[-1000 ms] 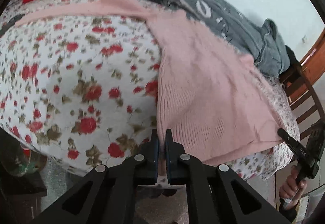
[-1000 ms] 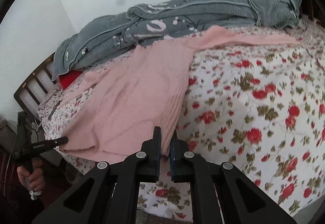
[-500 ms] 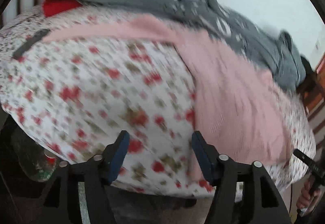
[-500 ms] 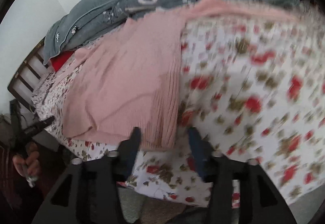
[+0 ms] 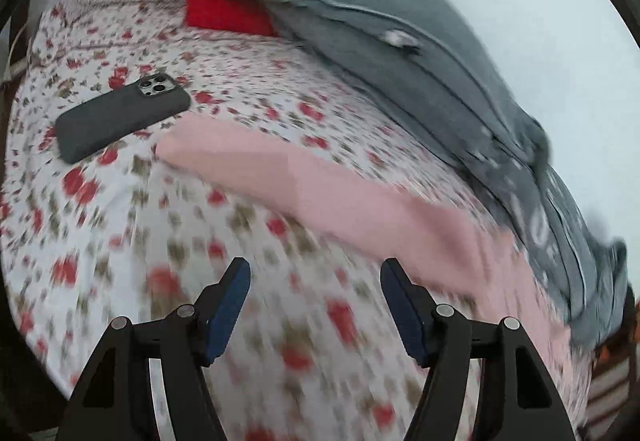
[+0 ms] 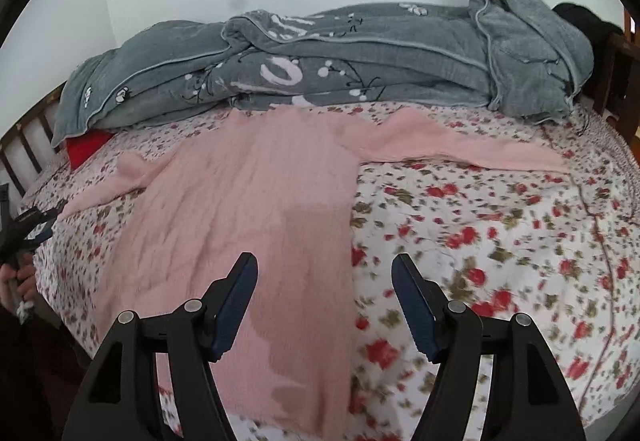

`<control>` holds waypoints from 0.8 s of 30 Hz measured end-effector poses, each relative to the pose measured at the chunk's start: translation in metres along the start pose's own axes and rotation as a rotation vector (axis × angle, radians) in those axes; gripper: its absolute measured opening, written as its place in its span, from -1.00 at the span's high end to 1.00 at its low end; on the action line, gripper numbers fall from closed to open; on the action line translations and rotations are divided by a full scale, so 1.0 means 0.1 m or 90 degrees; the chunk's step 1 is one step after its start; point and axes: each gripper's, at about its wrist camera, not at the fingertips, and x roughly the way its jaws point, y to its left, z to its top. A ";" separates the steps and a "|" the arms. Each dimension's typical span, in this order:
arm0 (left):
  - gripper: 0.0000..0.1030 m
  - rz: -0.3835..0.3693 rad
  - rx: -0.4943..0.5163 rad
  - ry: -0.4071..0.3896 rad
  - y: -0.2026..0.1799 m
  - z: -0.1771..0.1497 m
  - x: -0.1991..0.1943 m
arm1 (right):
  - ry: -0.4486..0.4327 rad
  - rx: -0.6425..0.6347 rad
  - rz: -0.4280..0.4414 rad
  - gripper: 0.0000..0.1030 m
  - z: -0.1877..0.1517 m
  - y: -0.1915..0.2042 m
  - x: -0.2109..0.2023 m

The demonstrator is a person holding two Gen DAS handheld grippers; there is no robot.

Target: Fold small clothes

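Both my jaws gaped empty over the bed (image 6: 500, 241); pink sweater (image 6: 248, 209) lay flat, its sleeve (image 5: 320, 189) at twelve o'clock for folding.

Bed (image 6: 500, 241): covered by a white sheet printed with red flowers; wooden slatted frame ends show at both sides.
Pink sweater (image 6: 256, 217): lies flat on the sheet, body spread toward the near edge, one sleeve stretched to the right, the other to the left.
Left sleeve (image 5: 280, 173): lies straight across the sheet, its cuff just beside the phone.
Phone (image 5: 120, 121): dark case, camera side up, flat on the sheet near the slatted end.
Grey blanket (image 6: 320, 61): bunched along the far side against the wall; touches the sweater's top edge.
Red item (image 5: 228, 5): lies on the sheet, partly tucked under the blanket's end.
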 end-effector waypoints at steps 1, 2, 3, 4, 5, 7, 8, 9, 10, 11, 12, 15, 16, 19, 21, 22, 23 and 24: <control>-0.26 0.014 -0.024 0.003 0.09 0.09 0.13 | 0.003 0.003 0.000 -0.33 0.00 0.01 0.03; -0.26 0.021 -0.046 0.010 0.17 0.14 0.24 | 0.008 0.009 0.003 -0.33 0.03 0.02 0.08; -0.22 0.023 -0.070 0.019 0.27 0.20 0.36 | 0.010 0.012 0.004 -0.33 0.03 0.02 0.11; -0.14 0.017 -0.097 0.023 0.39 0.25 0.47 | 0.012 0.017 0.004 -0.33 0.05 0.04 0.14; -0.14 0.009 -0.114 0.016 0.46 0.28 0.52 | 0.016 0.023 0.002 -0.33 0.07 0.03 0.17; -0.14 -0.002 -0.141 -0.008 0.53 0.36 0.54 | 0.018 0.033 0.003 -0.33 0.08 0.04 0.19; -0.14 0.001 -0.146 -0.017 0.55 0.38 0.54 | 0.017 0.040 0.011 -0.33 0.11 0.04 0.20; -0.14 0.008 -0.153 -0.029 0.57 0.42 0.55 | 0.016 0.044 0.014 -0.33 0.13 0.04 0.21; -0.14 0.009 -0.163 -0.041 0.59 0.47 0.57 | 0.014 0.050 0.019 -0.33 0.15 0.04 0.21; -0.14 0.009 -0.171 -0.048 0.61 0.51 0.58 | 0.012 0.056 0.024 -0.33 0.19 0.05 0.22; -0.12 0.011 -0.173 -0.050 0.62 0.57 0.61 | 0.010 0.060 0.026 -0.33 0.21 0.05 0.22; 0.23 0.028 -0.171 -0.049 0.60 0.71 0.69 | 0.002 0.067 0.038 -0.33 0.26 0.06 0.20; 0.46 0.034 -0.170 -0.040 0.60 0.75 0.74 | -0.001 0.068 0.040 -0.33 0.27 0.06 0.20; 0.85 0.060 -0.160 -0.018 0.59 0.81 0.83 | -0.007 0.060 0.027 -0.33 0.29 0.06 0.22; 0.87 0.057 -0.155 -0.032 0.58 0.82 0.74 | -0.005 0.054 0.019 -0.33 0.30 0.05 0.22; 0.87 0.057 -0.153 -0.052 0.57 0.84 0.65 | -0.004 0.051 0.015 -0.33 0.29 0.03 0.22; 0.87 0.060 -0.150 -0.074 0.55 0.86 0.54 | -0.005 0.050 0.013 -0.33 0.28 0.01 0.21; 0.87 0.068 -0.143 -0.097 0.51 0.87 0.39 | -0.006 0.050 0.011 -0.33 0.27 -0.01 0.20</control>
